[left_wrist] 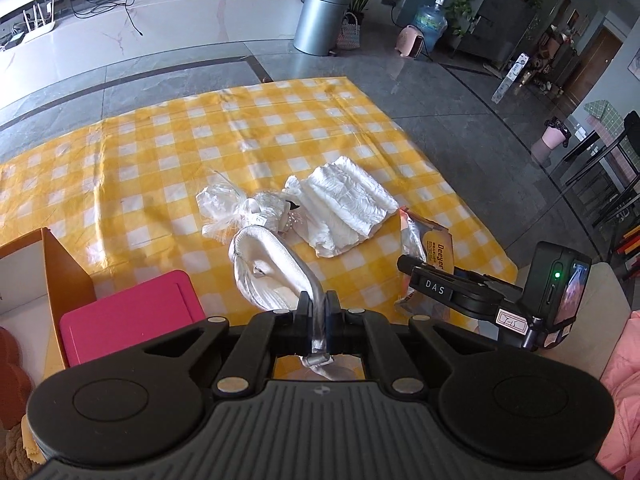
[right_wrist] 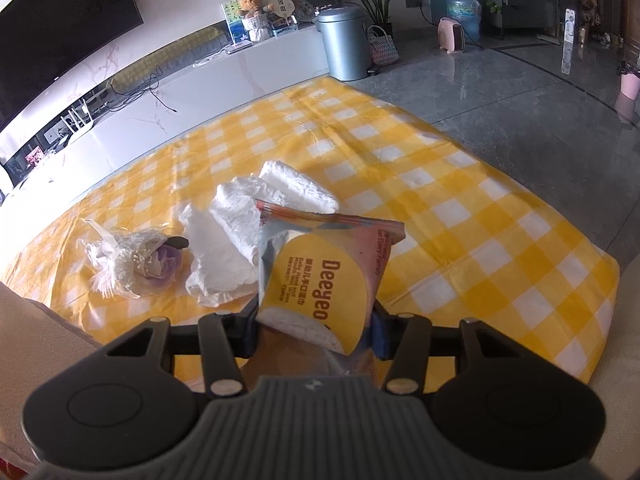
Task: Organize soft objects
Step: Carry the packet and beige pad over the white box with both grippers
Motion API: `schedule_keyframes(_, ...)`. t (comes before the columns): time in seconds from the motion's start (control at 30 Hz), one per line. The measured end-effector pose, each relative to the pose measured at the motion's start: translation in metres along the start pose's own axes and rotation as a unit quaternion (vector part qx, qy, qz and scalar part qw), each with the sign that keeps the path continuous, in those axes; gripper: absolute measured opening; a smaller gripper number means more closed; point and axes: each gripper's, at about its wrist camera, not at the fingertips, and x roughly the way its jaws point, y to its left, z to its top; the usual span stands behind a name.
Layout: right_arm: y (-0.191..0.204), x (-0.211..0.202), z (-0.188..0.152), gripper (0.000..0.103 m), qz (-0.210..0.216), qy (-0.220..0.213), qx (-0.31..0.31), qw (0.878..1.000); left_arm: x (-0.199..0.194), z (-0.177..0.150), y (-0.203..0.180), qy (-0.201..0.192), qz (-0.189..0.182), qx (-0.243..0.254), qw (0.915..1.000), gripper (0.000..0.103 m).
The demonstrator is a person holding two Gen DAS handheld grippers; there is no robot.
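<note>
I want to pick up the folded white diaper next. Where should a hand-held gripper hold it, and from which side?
Probably from above, closing across the near edge of the folded white diaper. That loose edge lies free on the checked cloth, while the wrapped flower crowds its left side.

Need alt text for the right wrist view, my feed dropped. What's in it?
The right claw is shut on a yellow and pink Deegeo wipes pack, held above the yellow checked cloth. Beyond it on the cloth lie folded white diapers and, to their left, a wrapped purple flower bouquet.
</note>
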Motion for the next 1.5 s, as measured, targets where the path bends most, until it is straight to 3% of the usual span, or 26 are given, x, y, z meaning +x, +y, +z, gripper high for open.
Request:
schedule_keyframes(0.4,0.027,-0.029,0.007,0.051,0.068,-0.035,-0.014,0.997,-0.065,-0.006,0.019,-0.051,0.01,-0.005,0.9986,0.006)
schedule_keyframes(0.67,0.054,-0.06,0.004,0.051,0.121,-0.077,-0.007,0.99,-0.11,-0.023,0.062,-0.09,0.024,-0.039,0.9949,0.006)
schedule_keyframes(0.77,0.067,-0.08,0.006,0.051,0.166,-0.098,0.001,0.981,-0.13,-0.033,0.087,-0.108,0.033,-0.059,0.9919,0.006)
schedule_keyframes(0.97,0.111,-0.13,0.005,0.051,0.27,-0.151,-0.021,0.951,-0.152,-0.061,0.135,-0.137,0.044,-0.107,0.9838,0.006)
schedule_keyframes(1.13,0.163,-0.143,-0.01,0.051,0.337,-0.131,-0.071,0.93,-0.161,-0.084,0.177,-0.162,0.026,-0.165,0.9727,0.006)
schedule_keyframes(1.3,0.223,-0.137,-0.032,0.051,0.369,-0.089,-0.136,0.915,-0.169,-0.11,0.213,-0.217,0.019,-0.207,0.9538,0.006)
schedule_keyframes(1.4,0.259,-0.125,-0.048,0.051,0.363,-0.053,-0.177,0.913,-0.171,-0.129,0.233,-0.263,0.03,-0.217,0.9397,0.006)
schedule_keyframes(1.5,0.298,-0.111,-0.063,0.051,0.336,-0.025,-0.23,0.913,-0.164,-0.138,0.252,-0.283,0.009,-0.227,0.9317,0.006)
